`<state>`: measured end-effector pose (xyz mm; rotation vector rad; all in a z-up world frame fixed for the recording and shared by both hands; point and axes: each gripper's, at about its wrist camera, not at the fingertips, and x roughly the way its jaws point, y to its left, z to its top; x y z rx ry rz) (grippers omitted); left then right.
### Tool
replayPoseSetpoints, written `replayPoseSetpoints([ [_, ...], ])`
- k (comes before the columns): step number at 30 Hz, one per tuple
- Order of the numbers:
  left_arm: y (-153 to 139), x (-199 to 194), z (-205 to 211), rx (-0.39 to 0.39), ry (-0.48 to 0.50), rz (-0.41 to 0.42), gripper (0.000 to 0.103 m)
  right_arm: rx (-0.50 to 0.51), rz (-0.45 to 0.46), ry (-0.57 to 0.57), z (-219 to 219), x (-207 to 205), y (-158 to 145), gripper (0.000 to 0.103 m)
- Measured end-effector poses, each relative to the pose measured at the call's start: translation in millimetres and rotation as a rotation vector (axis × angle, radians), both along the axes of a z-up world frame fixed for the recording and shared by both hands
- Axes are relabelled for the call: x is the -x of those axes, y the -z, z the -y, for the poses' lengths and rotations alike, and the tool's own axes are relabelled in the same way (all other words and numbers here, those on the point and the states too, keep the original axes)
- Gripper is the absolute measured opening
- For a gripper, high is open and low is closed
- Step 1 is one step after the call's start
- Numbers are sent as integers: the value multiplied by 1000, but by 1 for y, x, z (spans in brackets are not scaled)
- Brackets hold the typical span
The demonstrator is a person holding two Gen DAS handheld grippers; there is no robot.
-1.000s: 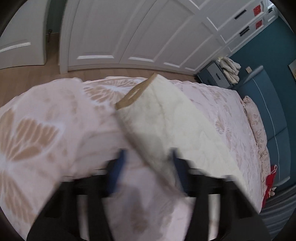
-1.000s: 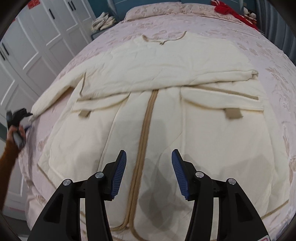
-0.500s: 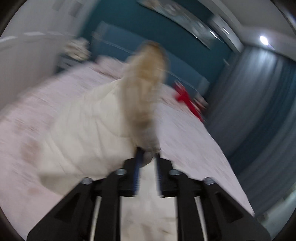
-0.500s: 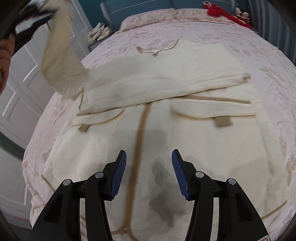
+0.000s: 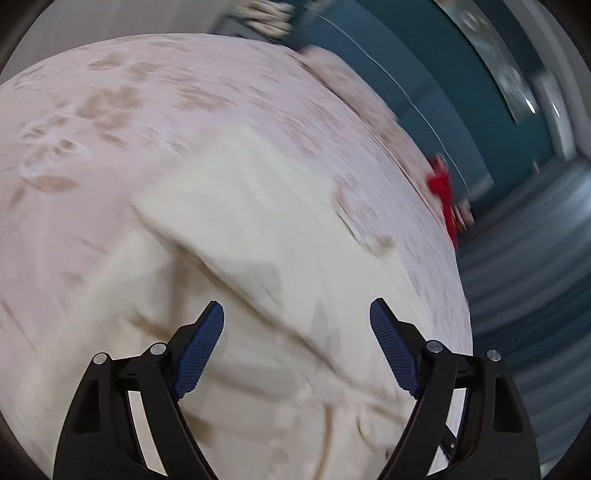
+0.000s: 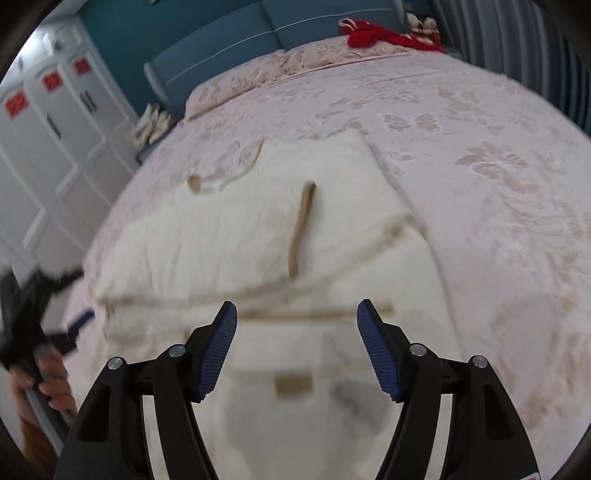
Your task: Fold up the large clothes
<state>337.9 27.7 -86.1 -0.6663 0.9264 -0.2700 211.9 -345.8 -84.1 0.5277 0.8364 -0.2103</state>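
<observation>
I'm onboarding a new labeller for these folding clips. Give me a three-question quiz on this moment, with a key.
1. True or false: the left hand-held gripper is shut on the cream coat.
2. Which lies across the coat's folded upper part in the right wrist view? A) a tan cuff B) a black belt C) a blue scarf
3. Fill in: the red cloth lies by the ____ at the head of the bed.

Key: 1 false, both hand-held grippers, the right too, are open and hold nothing; 2 A; 3 pillows.
</observation>
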Motion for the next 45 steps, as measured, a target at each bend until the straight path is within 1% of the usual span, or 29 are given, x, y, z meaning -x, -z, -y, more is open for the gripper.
replayPoseSetpoints([
  [1,-1,-3,-11,5,-23,-8,79,-23,9,5,5,-12,2,68],
  [2,1,-15,-26,18,-52,-25,79,-42,13,5,7,-21,3,68],
  [4,11,-33,-46,40,-103,-65,74,-81,2,29,15,-48,16,68],
  [5,16,-44,-49,38,-112,-82,71,-89,-17,43,16,-57,21,68],
  [6,22,-50,-50,20,-115,-103,62,-95,-54,61,15,-72,32,69],
  [7,28,-57,-48,-9,-104,-120,54,-103,-73,45,14,-82,38,60],
  [8,35,-62,-44,-41,-97,-134,47,-107,-85,16,11,-91,43,27],
  [9,38,-66,-42,-72,-89,-141,35,-97,-104,-23,6,-100,45,13],
  [10,35,-67,-38,-101,-78,-128,28,-74,-106,-35,3,-105,40,8],
  [11,34,-70,-38,-112,-72,-114,24,-58,-66,-37,0,-105,29,7],
  [12,28,-69,-36,-127,-68,-86,19,-38,11,-41,0,-101,10,6],
  [13,23,-63,-35,-133,-65,-64,16,-5,77,-41,0,-96,-9,6],
  [14,20,-59,-33,-145,-60,-44,16,26,125,-36,1,-90,-23,6],
  [15,20,-57,-30,-166,-54,-40,15,47,143,-30,2,-87,-27,6],
  [16,27,-62,-26,-184,-46,-41,14,71,129,-26,4,-88,-23,6],
  [18,43,-60,-16,-249,-37,-56,13,83,42,-21,9,-95,3,6],
  [19,51,-57,-11,-280,-33,-54,13,63,-19,-15,12,-98,26,5],
  [20,53,-56,-8,-299,-32,-46,13,56,-46,-15,14,-99,40,5],
  [23,59,-54,1,-367,-24,-5,13,83,-53,-21,11,-97,59,5],
  [27,66,-51,5,-390,-22,26,13,83,-53,-23,9,-98,72,5],
  [31,70,-47,6,-401,-24,55,13,90,-33,-19,10,-94,77,5],
  [38,72,-46,9,-426,-25,67,14,101,-24,-13,7,-96,82,4],
  [42,71,-46,8,-418,-27,70,15,103,-18,-13,5,-94,81,4],
  [44,66,-44,6,-416,-31,71,18,77,-13,-15,9,-93,80,6],
  [45,59,-42,5,-427,-35,68,25,64,-15,-18,12,-93,79,6],
])
